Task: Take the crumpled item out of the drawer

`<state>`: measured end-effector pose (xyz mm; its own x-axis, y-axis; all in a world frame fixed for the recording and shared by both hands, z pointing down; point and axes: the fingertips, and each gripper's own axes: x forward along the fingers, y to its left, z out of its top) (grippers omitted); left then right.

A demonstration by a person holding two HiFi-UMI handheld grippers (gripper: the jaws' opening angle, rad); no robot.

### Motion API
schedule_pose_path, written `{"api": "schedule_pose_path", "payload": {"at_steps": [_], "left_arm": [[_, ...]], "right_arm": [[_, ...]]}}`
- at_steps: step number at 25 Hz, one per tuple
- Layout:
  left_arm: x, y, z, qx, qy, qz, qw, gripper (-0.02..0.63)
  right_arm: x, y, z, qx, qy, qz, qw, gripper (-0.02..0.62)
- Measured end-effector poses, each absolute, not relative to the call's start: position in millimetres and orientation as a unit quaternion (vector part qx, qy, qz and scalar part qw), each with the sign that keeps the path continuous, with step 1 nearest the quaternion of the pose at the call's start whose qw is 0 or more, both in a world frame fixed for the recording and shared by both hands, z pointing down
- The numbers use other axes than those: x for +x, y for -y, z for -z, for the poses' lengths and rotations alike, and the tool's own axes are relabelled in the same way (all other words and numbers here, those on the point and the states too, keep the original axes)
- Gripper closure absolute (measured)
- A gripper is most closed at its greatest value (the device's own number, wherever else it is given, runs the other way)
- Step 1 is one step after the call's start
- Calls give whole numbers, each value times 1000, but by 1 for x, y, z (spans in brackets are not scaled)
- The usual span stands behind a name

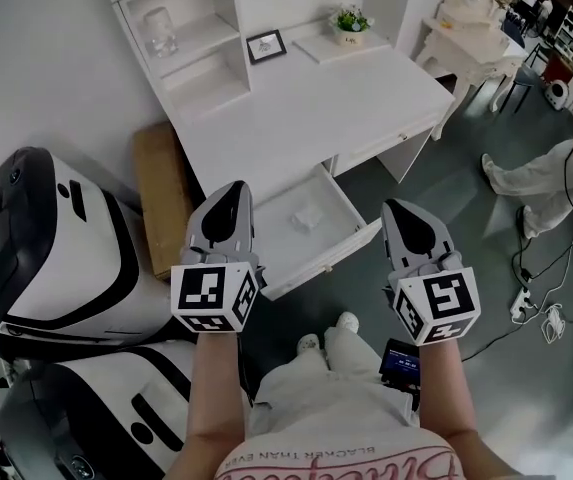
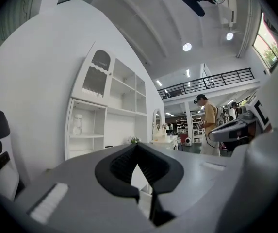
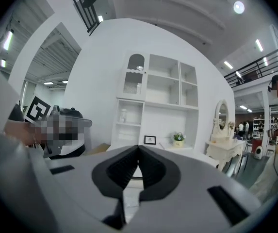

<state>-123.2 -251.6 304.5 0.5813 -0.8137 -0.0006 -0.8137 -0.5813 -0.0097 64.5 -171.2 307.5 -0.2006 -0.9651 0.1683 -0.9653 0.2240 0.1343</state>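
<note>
The white desk's drawer is pulled open, and a small crumpled white item lies on its floor. My left gripper hovers over the drawer's left end, shut and holding nothing. My right gripper hangs just right of the drawer's front corner, above the grey floor, also shut and holding nothing. In the left gripper view the left gripper has its pads touching at the tips, and the right gripper stands the same way in the right gripper view. Neither gripper touches the crumpled item.
On the desk top stand a picture frame and a flower pot; a glass jar sits on a shelf. A cardboard box and white machines are at left. A person and cables are at right.
</note>
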Motion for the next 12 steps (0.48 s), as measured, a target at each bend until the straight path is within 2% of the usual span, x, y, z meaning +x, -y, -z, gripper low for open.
{"api": "schedule_pose_path", "payload": {"at_steps": [8, 10, 12], "left_arm": [[-105, 272, -338, -903, -428, 38, -31, 594], [-97, 274, -344, -910, -410, 42, -42, 536], [-88, 278, -350, -916, -394, 51, -51, 440]], "right_arm": [[84, 182, -324, 634, 764, -25, 117, 589], [87, 186, -326, 635, 763, -28, 117, 589], [89, 191, -329, 635, 763, -30, 117, 589]]}}
